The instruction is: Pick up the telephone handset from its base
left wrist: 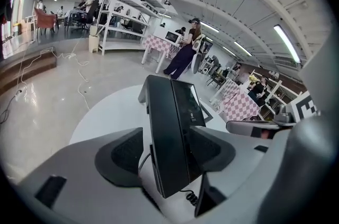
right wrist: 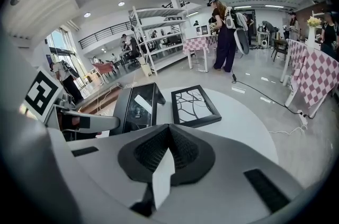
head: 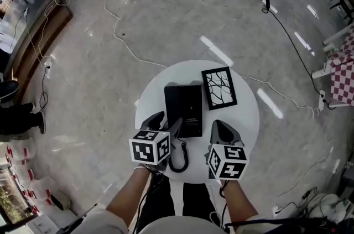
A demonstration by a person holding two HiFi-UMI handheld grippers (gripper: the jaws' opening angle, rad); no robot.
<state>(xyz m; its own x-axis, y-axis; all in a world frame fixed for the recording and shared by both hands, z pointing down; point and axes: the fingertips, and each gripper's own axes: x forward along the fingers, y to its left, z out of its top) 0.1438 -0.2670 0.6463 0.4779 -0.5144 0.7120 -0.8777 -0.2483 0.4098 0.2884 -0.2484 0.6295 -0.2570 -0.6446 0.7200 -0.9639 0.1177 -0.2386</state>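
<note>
Handset sits betw. open L hand-held gripper jaws, seemingly untouched.

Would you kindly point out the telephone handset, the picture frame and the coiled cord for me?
telephone handset (left wrist: 167, 138): left gripper view, middle of its long black body.
picture frame (head: 219, 87): head view, centre of its branch-patterned picture.
coiled cord (left wrist: 189, 196): left gripper view, curls below the handset's near end.

Black picture frame, round white table
</note>
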